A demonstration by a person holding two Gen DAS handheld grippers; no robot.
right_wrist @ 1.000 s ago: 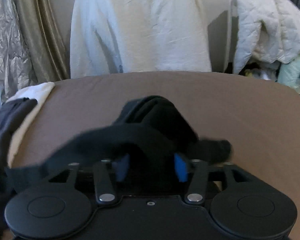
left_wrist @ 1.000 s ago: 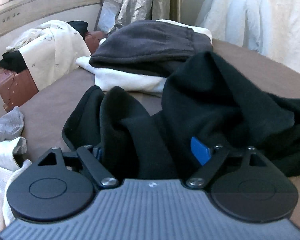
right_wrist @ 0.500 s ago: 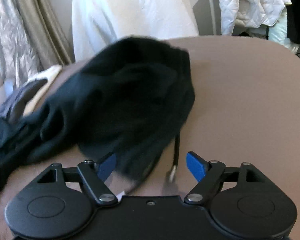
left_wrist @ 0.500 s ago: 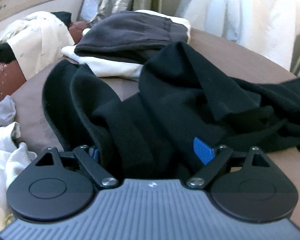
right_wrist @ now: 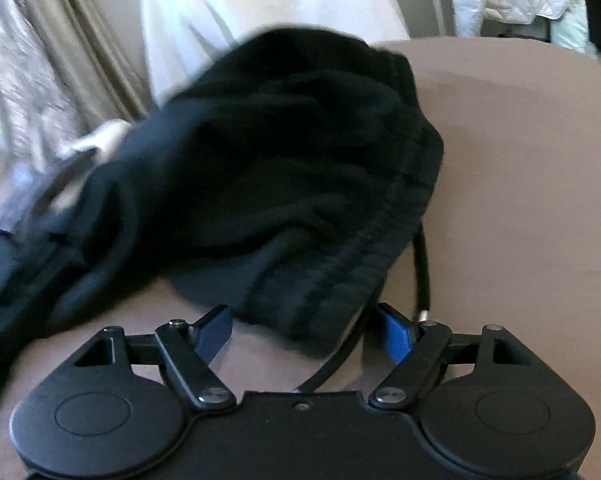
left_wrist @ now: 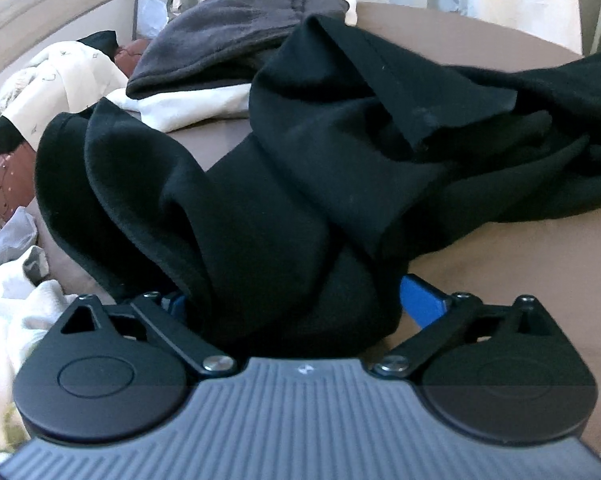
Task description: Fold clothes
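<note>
Black fleece — the crumpled black garment — lies heaped on the brown surface straight ahead of both tools. The left gripper has a thick fold bunched between its blue pads while the jaws are opening; the right-hand pad stands clear of the cloth. The right gripper is spread wide over the ribbed waistband and its drawstring — neither pad presses on them. Beyond the left tool sits a folded grey-and-white stack.
</note>
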